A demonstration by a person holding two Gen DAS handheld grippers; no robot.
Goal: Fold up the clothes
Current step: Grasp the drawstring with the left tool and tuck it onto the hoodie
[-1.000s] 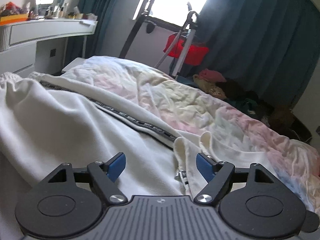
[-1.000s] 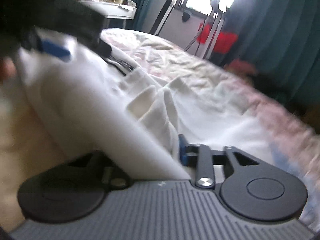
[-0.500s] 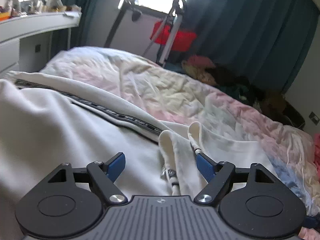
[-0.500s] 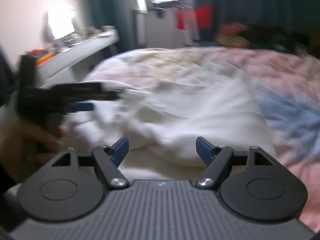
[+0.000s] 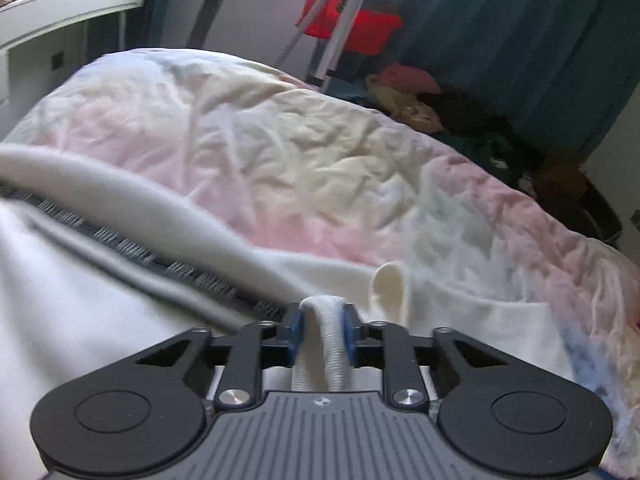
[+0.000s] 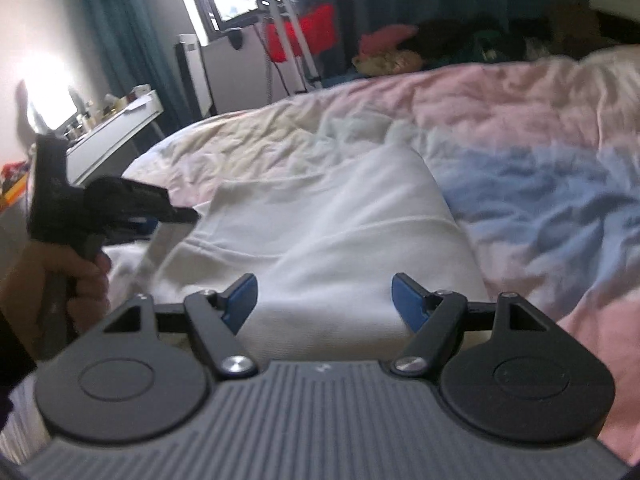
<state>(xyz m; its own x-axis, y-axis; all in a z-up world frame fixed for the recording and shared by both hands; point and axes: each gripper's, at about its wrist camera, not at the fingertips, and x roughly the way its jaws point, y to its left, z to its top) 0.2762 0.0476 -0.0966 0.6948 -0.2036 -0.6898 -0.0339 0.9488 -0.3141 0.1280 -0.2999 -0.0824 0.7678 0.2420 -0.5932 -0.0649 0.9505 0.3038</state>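
Note:
A white garment (image 5: pixel 100 300) with a dark printed stripe (image 5: pixel 120 244) lies on the bed. My left gripper (image 5: pixel 322 326) is shut on a ribbed white edge of the garment (image 5: pixel 326 332). In the right wrist view the same white garment (image 6: pixel 320 240) lies folded over on the bedspread. My right gripper (image 6: pixel 324 300) is open and empty just above its near part. The left gripper (image 6: pixel 120 204) shows at the left of that view, held by a hand and pinching the garment's left edge.
A crumpled pastel bedspread (image 5: pixel 320 152) covers the bed. A white desk (image 5: pixel 60 4) stands at the far left. A red container on a stand (image 5: pixel 352 28), dark teal curtains (image 5: pixel 520 40) and a pile of clothes (image 5: pixel 408 92) lie beyond the bed.
My left gripper has closed on the ribbed edge of the garment. My right gripper let go of the white fabric, opened and swung toward the garment's right part.

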